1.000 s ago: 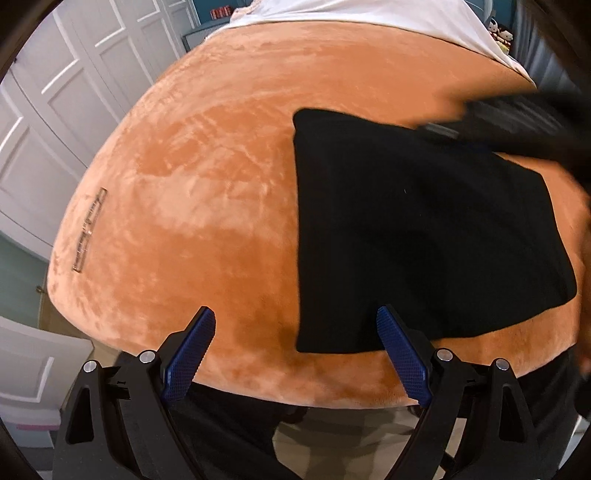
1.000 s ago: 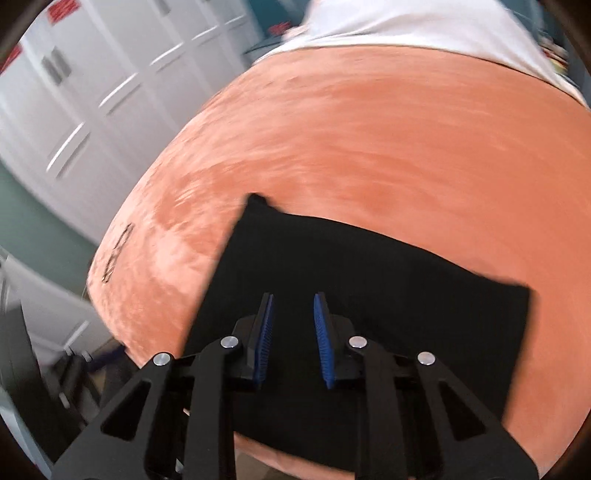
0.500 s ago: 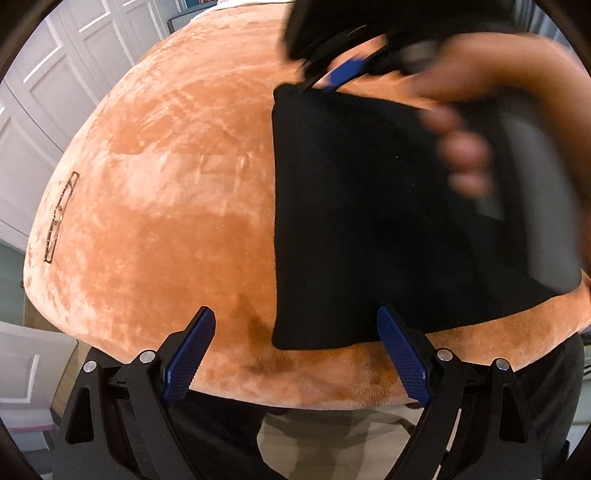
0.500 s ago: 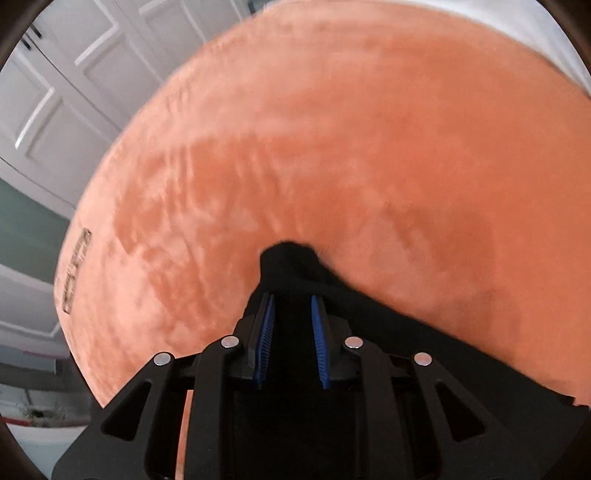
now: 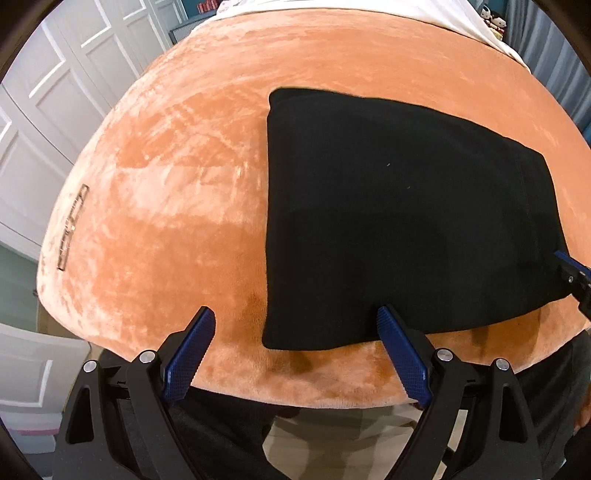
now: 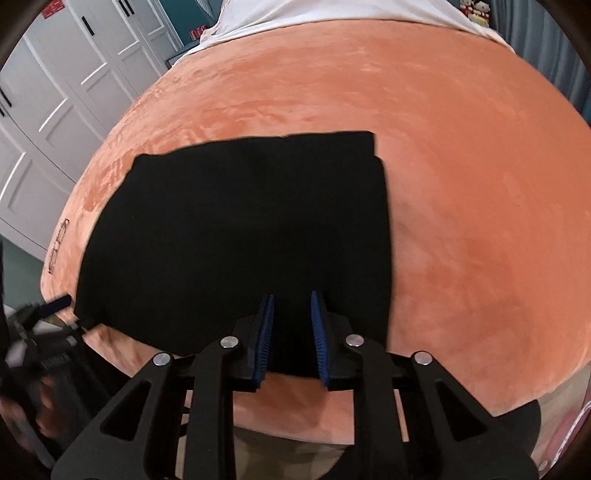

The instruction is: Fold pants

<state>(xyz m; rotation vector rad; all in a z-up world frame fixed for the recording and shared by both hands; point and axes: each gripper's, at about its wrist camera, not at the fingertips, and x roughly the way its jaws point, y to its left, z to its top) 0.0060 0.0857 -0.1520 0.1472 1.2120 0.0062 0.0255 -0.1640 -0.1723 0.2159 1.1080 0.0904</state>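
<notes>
The black pants (image 5: pixel 399 221) lie folded into a flat rectangle on the orange plush blanket (image 5: pixel 177 177); they also show in the right wrist view (image 6: pixel 240 236). My left gripper (image 5: pixel 295 350) is open wide over the pants' near left corner, holding nothing. My right gripper (image 6: pixel 291 332) hovers at the pants' near edge with a narrow gap between its blue pads (image 6: pixel 265 332); no cloth is pinched in it. Its tip shows at the right edge of the left wrist view (image 5: pixel 570 264).
White panelled cupboard doors (image 5: pixel 48 110) stand to the left. A white sheet (image 6: pixel 332 14) covers the far end of the bed. A small stitched label (image 5: pixel 72 227) sits on the blanket's left edge. The bed's near edge drops to the floor.
My right gripper has let go of the pants' far corner and pulled back to the near edge. The pants now lie flat. The left gripper stays open in place.
</notes>
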